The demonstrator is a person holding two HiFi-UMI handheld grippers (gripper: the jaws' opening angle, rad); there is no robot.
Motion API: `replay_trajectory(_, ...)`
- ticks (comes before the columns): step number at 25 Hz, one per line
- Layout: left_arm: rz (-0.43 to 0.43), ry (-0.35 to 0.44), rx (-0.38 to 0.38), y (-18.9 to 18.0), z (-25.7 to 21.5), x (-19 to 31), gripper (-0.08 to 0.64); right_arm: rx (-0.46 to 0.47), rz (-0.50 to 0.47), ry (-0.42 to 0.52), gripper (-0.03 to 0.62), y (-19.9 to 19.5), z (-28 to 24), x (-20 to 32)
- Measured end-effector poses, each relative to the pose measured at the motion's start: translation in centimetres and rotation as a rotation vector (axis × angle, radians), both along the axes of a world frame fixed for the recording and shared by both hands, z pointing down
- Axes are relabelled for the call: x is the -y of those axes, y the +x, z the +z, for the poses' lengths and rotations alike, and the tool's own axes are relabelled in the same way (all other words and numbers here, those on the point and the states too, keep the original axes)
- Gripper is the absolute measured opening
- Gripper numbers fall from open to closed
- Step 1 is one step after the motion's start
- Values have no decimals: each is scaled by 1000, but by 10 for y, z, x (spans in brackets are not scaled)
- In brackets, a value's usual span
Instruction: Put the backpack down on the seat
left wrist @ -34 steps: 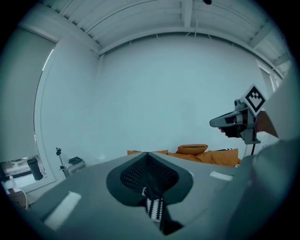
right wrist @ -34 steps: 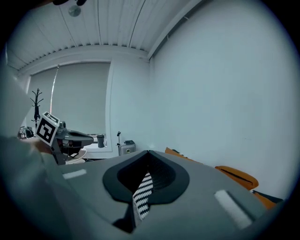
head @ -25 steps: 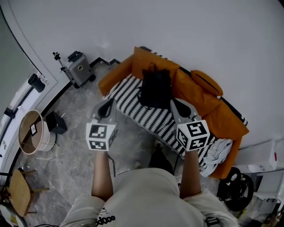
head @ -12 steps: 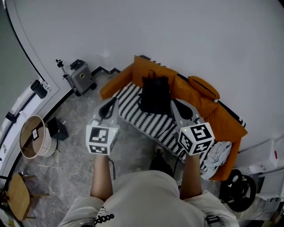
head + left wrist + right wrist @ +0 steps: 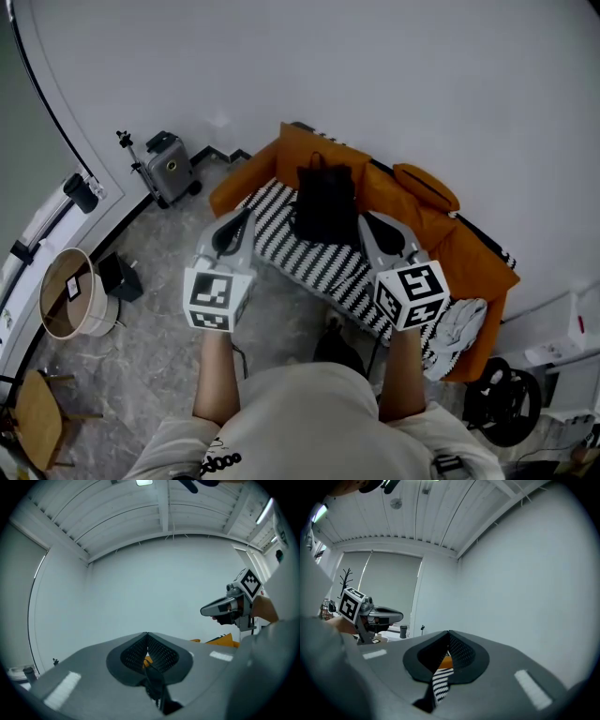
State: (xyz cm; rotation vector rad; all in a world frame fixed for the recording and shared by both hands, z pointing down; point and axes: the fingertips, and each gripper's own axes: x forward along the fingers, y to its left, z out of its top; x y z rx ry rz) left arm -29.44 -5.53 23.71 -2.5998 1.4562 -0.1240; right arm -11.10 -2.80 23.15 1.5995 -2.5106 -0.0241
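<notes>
A black backpack [image 5: 326,202] stands upright on the striped seat [image 5: 309,258] of an orange sofa [image 5: 412,211], leaning on the back cushion. Nothing holds it. My left gripper [image 5: 240,218] hovers in front of the sofa's left end, shut and empty. To the backpack's right, above the seat, my right gripper [image 5: 368,222] is shut and empty too. In the left gripper view the closed jaws [image 5: 147,635] face the bare wall, with the right gripper [image 5: 225,607] at the side. The right gripper view shows its closed jaws [image 5: 449,633] and a sliver of striped seat [image 5: 440,684].
A grey suitcase [image 5: 169,159] stands by the wall at the left. A round basket [image 5: 70,295], a small black box [image 5: 120,278] and a wooden chair [image 5: 37,408] are on the floor at left. A white cloth [image 5: 457,323] lies on the sofa's right end.
Both grippers have risen a little in front of the sofa and stay shut. The backpack has not moved on the seat.
</notes>
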Motion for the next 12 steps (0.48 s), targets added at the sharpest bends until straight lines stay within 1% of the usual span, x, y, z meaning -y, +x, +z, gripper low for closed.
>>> replay_trajectory(7, 6, 0, 0, 1, 1, 0, 11, 7, 3, -10, 3, 2, 5, 1)
replay_trajectory(12, 24, -22, -44, 0, 2, 1, 11, 20, -9, -13, 3, -4, 3, 1)
